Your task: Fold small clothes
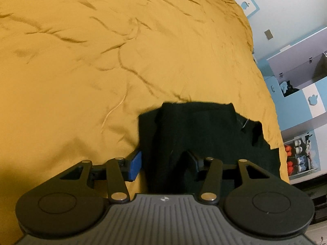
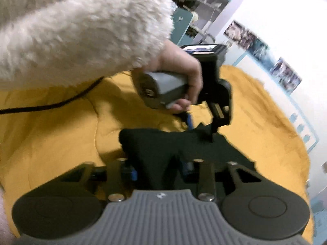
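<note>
While the black garment (image 1: 196,134) is lying on the mustard-yellow bed cover (image 1: 85,65), near the bed's right edge in the left wrist view, both claws are working at it from opposite sides. The cloth is looking partly gathered, with a layer seemingly doubled over along its far edge and a ragged flap sticking out at the right, so I judge the fold to be under way but not finished; what kind of small garment it is, I cannot tell. The left claw (image 1: 165,165) is standing with its fingers apart, the blue pad (image 1: 136,166) just off the cloth's left edge and the other finger resting over the fabric, so it is straddling that edge without clamping it. In the right wrist view the right claw (image 2: 160,170) is also spread, its fingers lying either side of a raised ridge of the black cloth. Beyond it, the person's left hand (image 2: 184,75), in a fluffy white sleeve (image 2: 81,26), is pressing the other tool's tips down near the garment's far edge. Squaring the edges and at least one more fold seem left to do. Shelves (image 1: 300,155) are standing to the right of the bed.
</note>
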`<state>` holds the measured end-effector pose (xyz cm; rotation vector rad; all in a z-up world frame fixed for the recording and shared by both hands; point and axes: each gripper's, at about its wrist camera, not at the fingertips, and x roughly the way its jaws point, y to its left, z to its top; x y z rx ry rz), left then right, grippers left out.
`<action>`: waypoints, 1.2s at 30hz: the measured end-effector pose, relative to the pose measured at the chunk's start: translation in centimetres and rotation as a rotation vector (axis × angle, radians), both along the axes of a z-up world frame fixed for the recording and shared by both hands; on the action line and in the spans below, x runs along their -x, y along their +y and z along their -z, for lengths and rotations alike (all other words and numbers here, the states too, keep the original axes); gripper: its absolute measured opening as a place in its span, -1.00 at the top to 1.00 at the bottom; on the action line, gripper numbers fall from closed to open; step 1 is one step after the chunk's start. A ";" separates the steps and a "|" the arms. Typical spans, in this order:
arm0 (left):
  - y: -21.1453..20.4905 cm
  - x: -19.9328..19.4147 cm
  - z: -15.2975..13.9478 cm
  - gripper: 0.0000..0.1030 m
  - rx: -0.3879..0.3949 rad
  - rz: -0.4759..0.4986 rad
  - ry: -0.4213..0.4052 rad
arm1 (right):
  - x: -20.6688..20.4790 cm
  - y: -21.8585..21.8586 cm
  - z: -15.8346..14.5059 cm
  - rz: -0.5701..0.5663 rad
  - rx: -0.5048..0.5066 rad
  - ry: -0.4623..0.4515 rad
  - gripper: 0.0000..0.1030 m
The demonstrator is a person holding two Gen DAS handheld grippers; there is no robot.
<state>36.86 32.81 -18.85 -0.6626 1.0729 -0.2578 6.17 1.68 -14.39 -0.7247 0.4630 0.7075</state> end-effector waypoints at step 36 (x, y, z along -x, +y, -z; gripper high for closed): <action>-7.8 -1.5 -9.0 0.62 -0.098 -0.081 -0.064 | -5.0 -8.4 -5.5 0.250 -0.276 0.086 1.00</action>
